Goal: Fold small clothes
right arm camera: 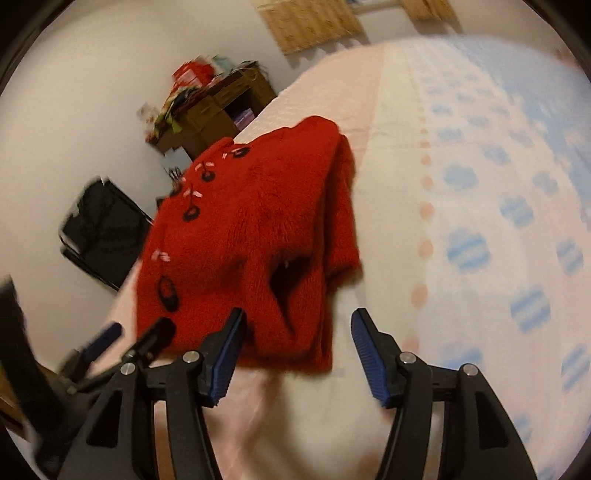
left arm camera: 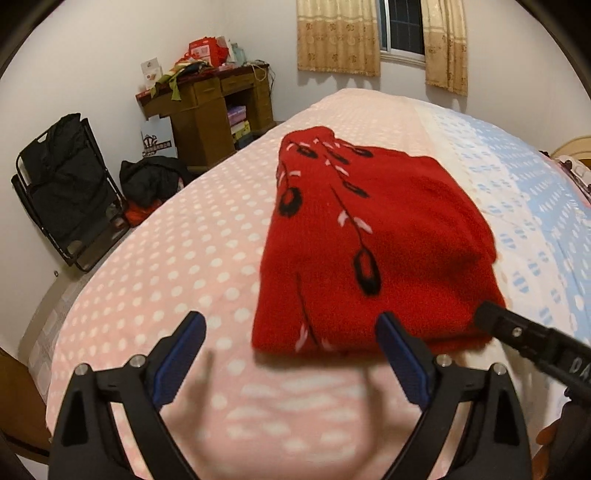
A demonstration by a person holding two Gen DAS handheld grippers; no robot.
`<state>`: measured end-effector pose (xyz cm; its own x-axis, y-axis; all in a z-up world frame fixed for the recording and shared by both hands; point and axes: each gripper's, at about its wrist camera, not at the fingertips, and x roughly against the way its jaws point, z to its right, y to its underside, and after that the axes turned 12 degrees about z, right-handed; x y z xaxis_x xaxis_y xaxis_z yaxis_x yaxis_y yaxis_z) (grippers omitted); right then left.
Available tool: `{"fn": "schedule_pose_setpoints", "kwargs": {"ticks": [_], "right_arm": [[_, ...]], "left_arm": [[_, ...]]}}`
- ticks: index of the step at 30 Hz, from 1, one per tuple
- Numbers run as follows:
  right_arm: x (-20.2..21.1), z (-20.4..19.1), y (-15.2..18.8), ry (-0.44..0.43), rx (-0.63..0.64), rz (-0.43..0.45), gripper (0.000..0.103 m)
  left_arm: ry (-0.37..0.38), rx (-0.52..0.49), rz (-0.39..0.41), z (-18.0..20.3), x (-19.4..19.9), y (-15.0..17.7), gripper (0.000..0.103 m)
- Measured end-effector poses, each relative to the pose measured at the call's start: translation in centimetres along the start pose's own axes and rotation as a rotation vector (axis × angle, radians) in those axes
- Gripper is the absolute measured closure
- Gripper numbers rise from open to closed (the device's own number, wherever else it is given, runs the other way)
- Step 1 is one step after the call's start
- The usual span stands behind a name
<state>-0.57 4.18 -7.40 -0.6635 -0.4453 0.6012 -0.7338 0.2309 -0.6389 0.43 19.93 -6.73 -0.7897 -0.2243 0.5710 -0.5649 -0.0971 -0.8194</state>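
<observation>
**A:** Where does the red knitted sweater (left arm camera: 369, 236) lie from the two tools?

**B:** Straight ahead of both, flat on the polka-dot bedspread (left arm camera: 177, 258), already folded into a thick oblong. Its long axis runs away from the cameras toward the window (left arm camera: 402, 26); the short near edge faces the grippers.

**A:** And the left gripper (left arm camera: 291, 332)?

**B:** Its jaws stand wide apart with nothing between them. It hangs just short of the near edge. One blue pad (left arm camera: 395, 343) overlaps the sweater's near hem in the picture, the other sits off to the left over bare bedspread. Whether the pad touches the knit, I cannot tell.

**A:** The right gripper (right arm camera: 299, 332)?

**B:** Also spread and holding nothing. In the right wrist view its left finger lies over the near edge of the sweater (right arm camera: 251, 236), and its right finger is past the loose folded layers at the sweater's right side, over the bedspread (right arm camera: 480, 184). That view is blurred, so contact is unclear.

**A:** Which is nearer?

**B:** Both are near the same short edge, one towards each corner; the right looks slightly farther in, since its tip (left arm camera: 491, 314) shows beside the right corner in the left wrist view.

**A:** So the next move?

**B:** I judge each tool would take its own near corner and carry that edge along the long axis toward the far end.
</observation>
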Motion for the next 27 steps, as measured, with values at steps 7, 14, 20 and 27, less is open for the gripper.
{"fn": "schedule_pose_setpoints", "kwargs": {"ticks": [7,14,20,27], "right_arm": [[3.9,1.4,2.7,0.005,-0.086,0.029,0.036],[7.2,2.3,4.6,0.066,-0.044,0.105,0.036],[8.5,2.9,4.5,0.068,-0.049,0.147,0.036],[9.2,2.8,3.0,0.065,-0.064,0.23,0.036]], "left_arm": [[0.006,-0.025,-0.03,0.4,0.9,1.7,0.007],[0.031,-0.05,-0.044,1.7,1.9,3.3,0.007],[0.04,-0.069,-0.049,2.4,2.2,3.5,0.007],[0.026,-0.079,-0.055,2.5,1.6,3.2,0.007]]}}
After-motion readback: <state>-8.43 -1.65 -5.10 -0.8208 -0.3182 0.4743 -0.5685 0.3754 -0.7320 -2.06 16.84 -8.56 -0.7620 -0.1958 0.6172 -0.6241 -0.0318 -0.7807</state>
